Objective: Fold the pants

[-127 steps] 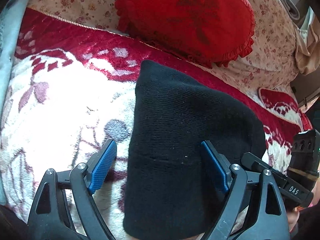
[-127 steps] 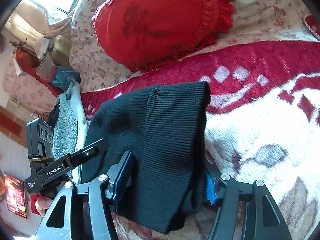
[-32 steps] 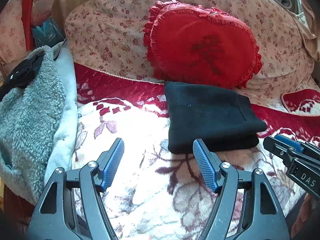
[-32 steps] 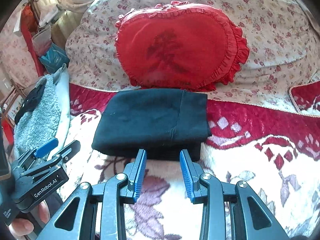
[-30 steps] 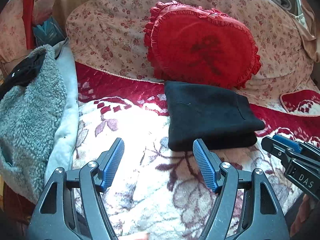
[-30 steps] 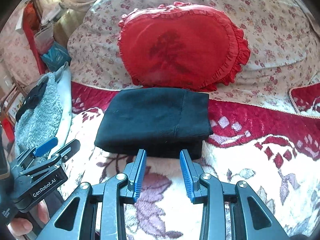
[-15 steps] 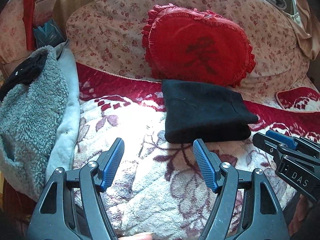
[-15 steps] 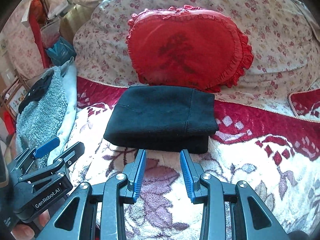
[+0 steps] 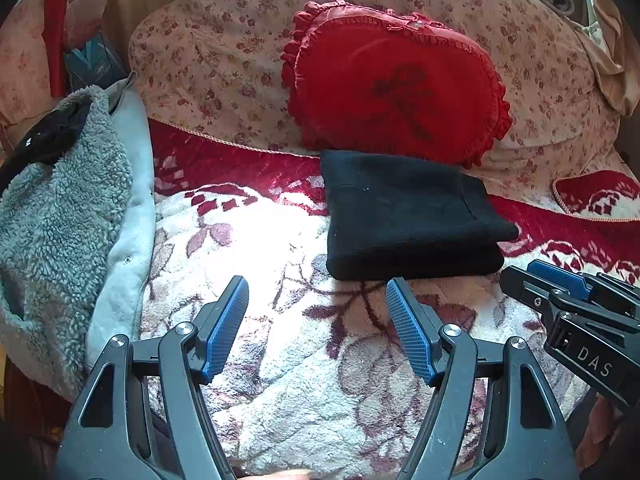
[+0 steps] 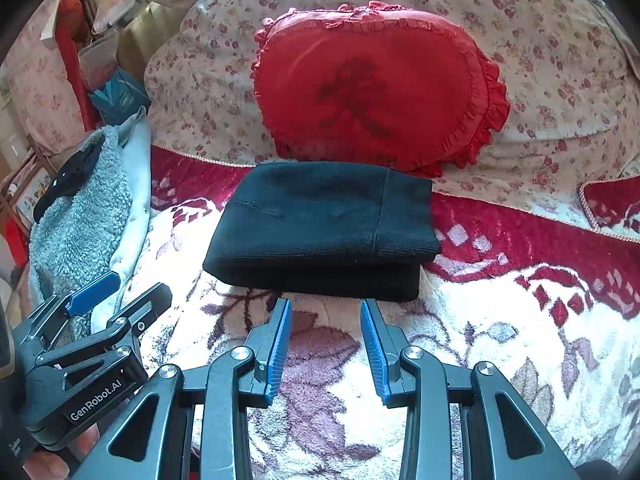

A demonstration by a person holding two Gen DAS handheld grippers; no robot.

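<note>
The black pants (image 9: 408, 224) (image 10: 324, 232) lie folded into a flat rectangular stack on the floral blanket, just in front of a red heart-shaped cushion. My left gripper (image 9: 316, 292) hangs short of the stack's near left corner, jaws wide apart with nothing between them. My right gripper (image 10: 326, 308) sits just short of the stack's near edge, open by a narrower gap and holding nothing. Each gripper also shows at the side of the other's view: the right gripper (image 9: 560, 280), the left gripper (image 10: 120, 288).
The red heart cushion (image 9: 396, 88) (image 10: 372, 88) leans on a floral pillow (image 9: 216, 60) behind the pants. A grey fleece garment (image 9: 56, 216) (image 10: 80, 208) is piled at the left. The red-and-white blanket (image 9: 320, 380) covers the near area. A thumb (image 10: 44, 464) holds the left gripper's handle.
Earlier both grippers were close over the pants, the right with cloth between its jaws. Both have since pulled back and the folded stack lies free. In the last second the views backed off slightly.
</note>
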